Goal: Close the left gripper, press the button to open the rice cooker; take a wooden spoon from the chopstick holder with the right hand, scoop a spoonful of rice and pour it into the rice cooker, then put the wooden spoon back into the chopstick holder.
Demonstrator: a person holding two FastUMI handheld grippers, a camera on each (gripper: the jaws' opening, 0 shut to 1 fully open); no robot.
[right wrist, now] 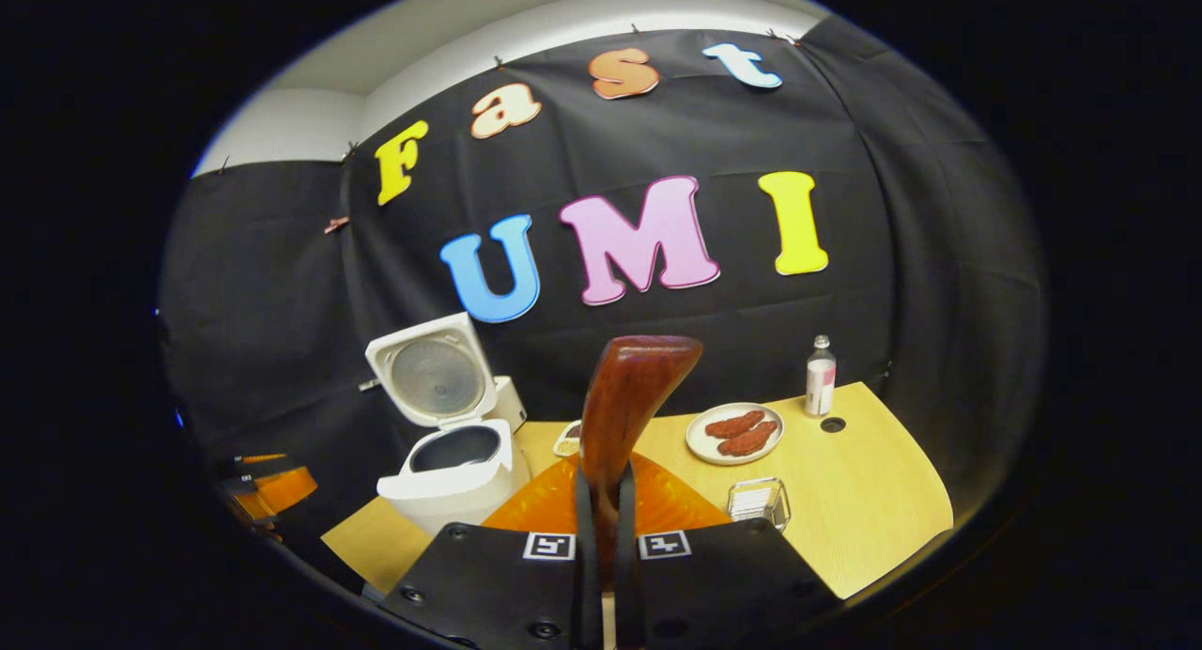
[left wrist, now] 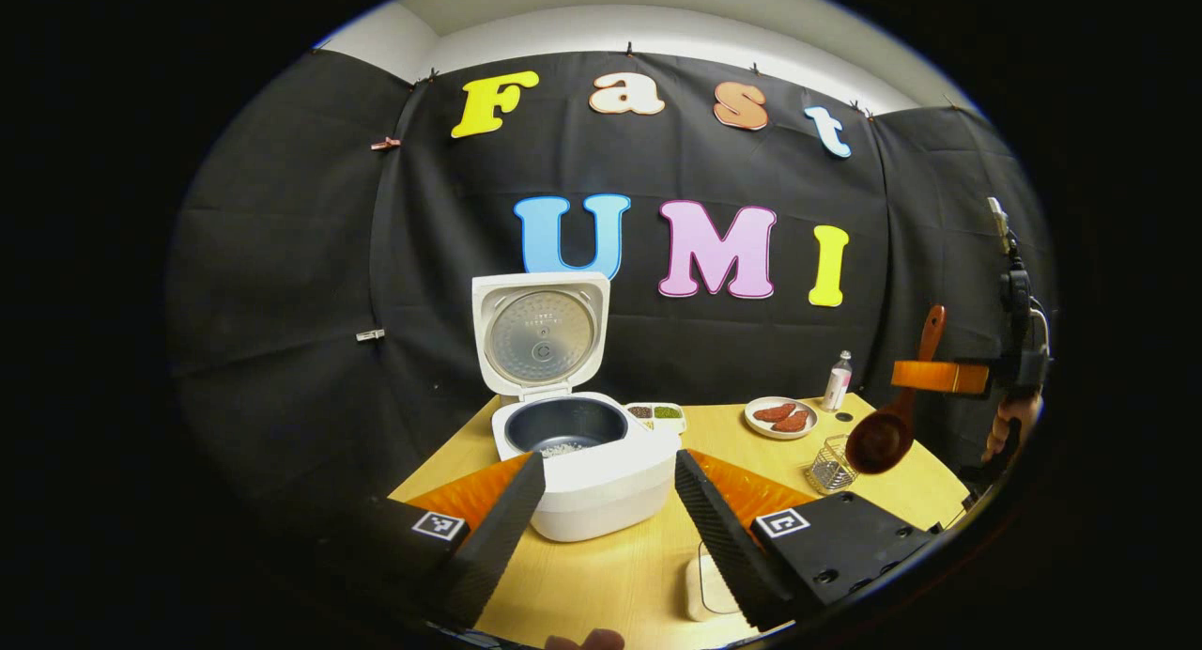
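Note:
The white rice cooker [left wrist: 601,486] stands open with its lid [left wrist: 540,335] upright, and a little rice lies in the dark inner pot [left wrist: 563,426]. My left gripper [left wrist: 610,528] hovers open in front of the cooker, holding nothing. Far right, my right gripper [left wrist: 916,376] is shut on the handle of the wooden spoon [left wrist: 881,439]. The spoon's bowl hangs down just above the wire chopstick holder [left wrist: 831,464] and looks empty. In the right gripper view the spoon handle [right wrist: 624,406] rises from between my shut right gripper [right wrist: 601,528]; the cooker [right wrist: 455,462] is left, the holder [right wrist: 759,500] right.
On the wooden table [left wrist: 601,584] sit a small compartment tray of grains [left wrist: 655,413], a plate of sausages [left wrist: 779,415] and a small bottle [left wrist: 838,379]. A pale flat object [left wrist: 706,589] lies partly hidden behind my left gripper's finger. A hand [left wrist: 1009,425] holds the right gripper.

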